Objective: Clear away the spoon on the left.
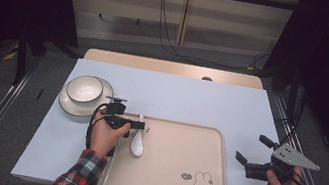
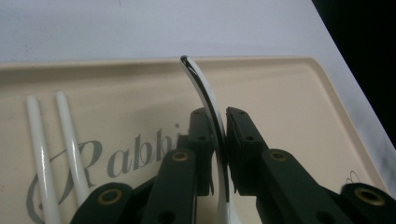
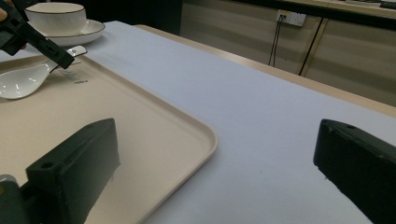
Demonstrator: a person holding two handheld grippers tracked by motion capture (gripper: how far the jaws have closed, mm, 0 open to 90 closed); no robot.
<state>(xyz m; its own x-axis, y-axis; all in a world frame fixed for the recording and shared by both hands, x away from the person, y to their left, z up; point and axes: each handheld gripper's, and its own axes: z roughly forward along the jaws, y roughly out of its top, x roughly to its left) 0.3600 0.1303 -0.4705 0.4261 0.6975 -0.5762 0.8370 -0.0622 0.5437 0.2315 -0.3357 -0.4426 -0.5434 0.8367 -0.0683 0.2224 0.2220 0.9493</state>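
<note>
- Nearest the person, the right tool (image 1: pixel 250 150) hangs over the bare tabletop (image 1: pixel 250 112) just right of the tray, jaws spread wide, nothing between them.
- From the right gripper view, those two black jaws stand far apart, with the tray's rounded corner (image 3: pixel 205 140) lying below the gap.
- Over to the left tool (image 1: pixel 139 125), low over the tray's left end: it's clamped on the handle of the white spoon (image 1: pixel 137 143).
- In the left gripper view the jaws are pressed on either side of the spoon's thin handle (image 2: pixel 205 100), which curves up and away between them.
- The spoon's bowl rests on the beige tray (image 1: pixel 183 151), near its left edge; the handle points toward the far rim.
- Beside it in the left gripper view, two white chopsticks (image 2: pixel 56 149) lie on the tray across grey lettering.
- A rabbit drawing (image 1: pixel 203 184) marks the tray's near right corner.
- Farther back and left, a white bowl (image 1: pixel 84 88) sits on a white plate (image 1: pixel 69 104), off the tray, on the tabletop.
</note>
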